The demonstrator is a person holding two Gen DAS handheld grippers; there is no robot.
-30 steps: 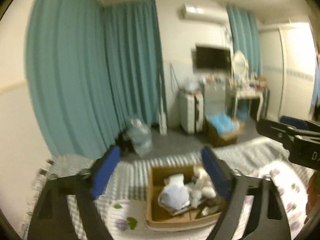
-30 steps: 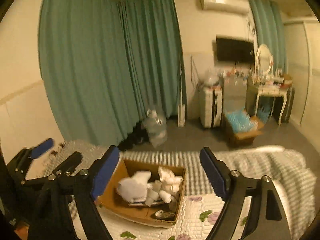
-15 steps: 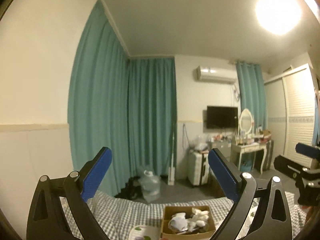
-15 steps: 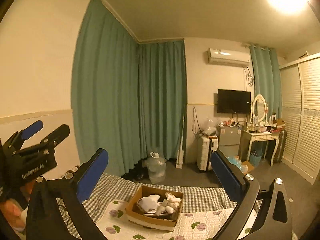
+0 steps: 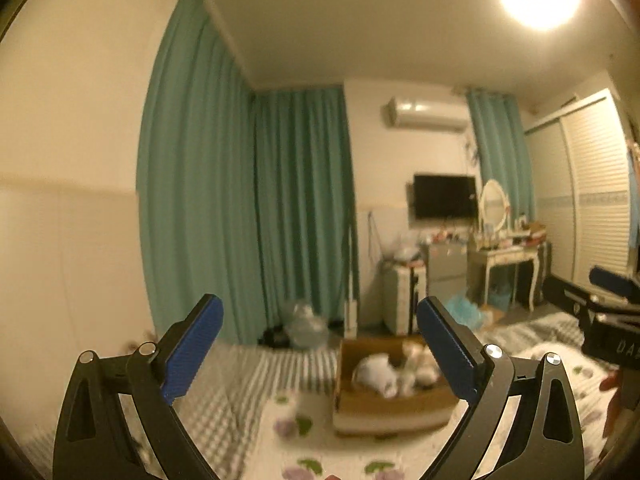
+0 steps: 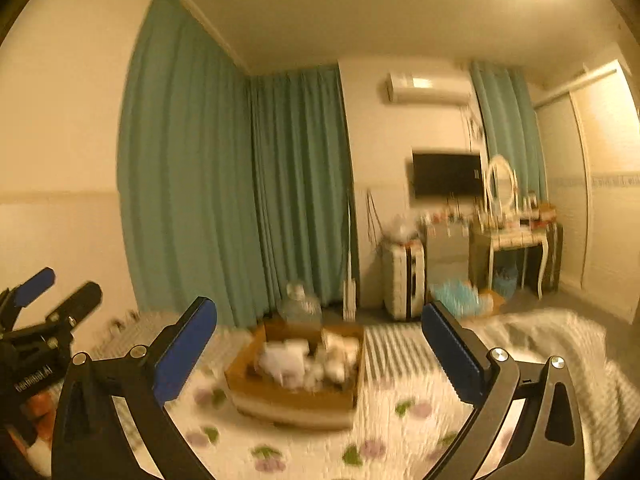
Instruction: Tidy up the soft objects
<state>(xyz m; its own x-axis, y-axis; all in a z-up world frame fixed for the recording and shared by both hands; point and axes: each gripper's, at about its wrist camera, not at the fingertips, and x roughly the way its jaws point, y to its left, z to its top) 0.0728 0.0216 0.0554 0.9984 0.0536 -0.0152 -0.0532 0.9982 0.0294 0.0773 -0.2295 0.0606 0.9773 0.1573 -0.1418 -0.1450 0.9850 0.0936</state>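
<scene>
A brown cardboard box [image 5: 384,408] [image 6: 296,400] sits on the bed, holding several white and cream soft items [image 5: 378,372] [image 6: 286,362], blurred. My left gripper [image 5: 318,342] is open and empty, held above the bed short of the box. My right gripper [image 6: 320,340] is open and empty, also short of the box. The right gripper shows at the right edge of the left wrist view [image 5: 608,308]; the left gripper shows at the left edge of the right wrist view [image 6: 40,320].
The bed has a flowered quilt [image 6: 280,452] over a grey checked sheet [image 5: 240,376]. Beyond it are teal curtains [image 5: 296,208], a water jug [image 6: 300,308], a white suitcase [image 6: 402,276], a dressing table [image 5: 504,256] and a wall TV [image 5: 444,196].
Both cameras tilted up toward the ceiling half a second ago and have now dipped back down. The box sits larger and higher in both views. Both grippers stay open.
</scene>
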